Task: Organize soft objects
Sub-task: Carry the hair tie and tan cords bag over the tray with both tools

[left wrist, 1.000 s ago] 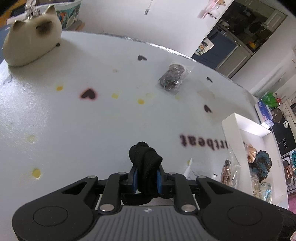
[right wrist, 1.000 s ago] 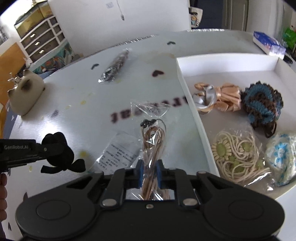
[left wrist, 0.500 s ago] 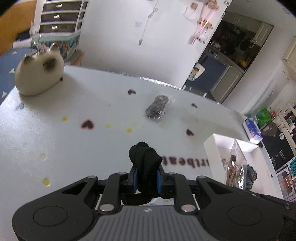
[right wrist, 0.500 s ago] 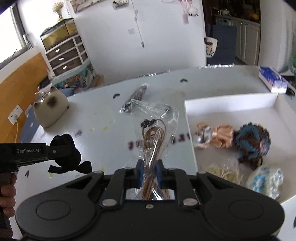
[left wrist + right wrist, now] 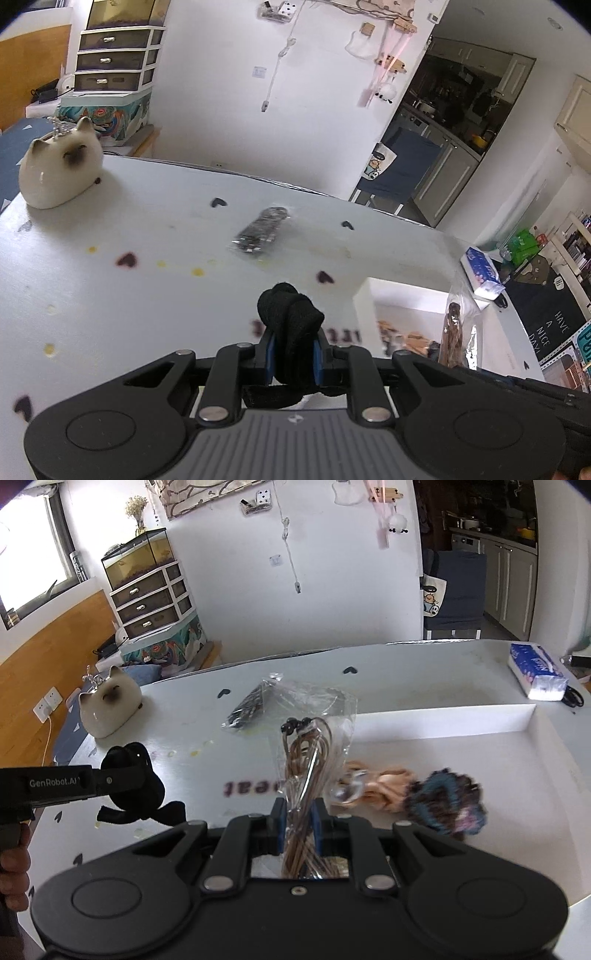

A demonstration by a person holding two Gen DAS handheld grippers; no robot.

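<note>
Left wrist view. White tabletop (image 5: 110, 295) printed with small hearts, standing in a lived-in room with a drawer unit and kitchen doorway behind. Left gripper (image 5: 291, 354) clamping a black fabric scrunchie (image 5: 290, 325) between blue pads, lifting it clear of the surface, presumably for carrying toward the white box (image 5: 369, 299) at lower right. Lying farther back, untouched: a dark item in a clear packet (image 5: 260, 232). Sitting at the far left corner: a cream cat figurine (image 5: 59, 173), apparently unrelated to the sorting. Showing at the right edge: a clear bag of brown hair ties (image 5: 456, 332), hanging above the box.

Right wrist view. Right gripper (image 5: 299, 823) pinching the bag of brown hair ties (image 5: 310, 753) by its lower end, holding it upright and off the table, just left of the white box's (image 5: 443, 720) near wall. Already resting inside the box: a peach satin scrunchie (image 5: 384, 786) and a blue-brown knitted scrunchie (image 5: 443, 805), side by side, motion-blurred. Entering from the left: the left gripper (image 5: 122, 781), carrying the black scrunchie (image 5: 136, 794) well above the tabletop. Sitting beyond the box: a blue tissue pack (image 5: 535, 672). Judging from both loads aloft near the box, depositing there appearing to be the step in hand.
</note>
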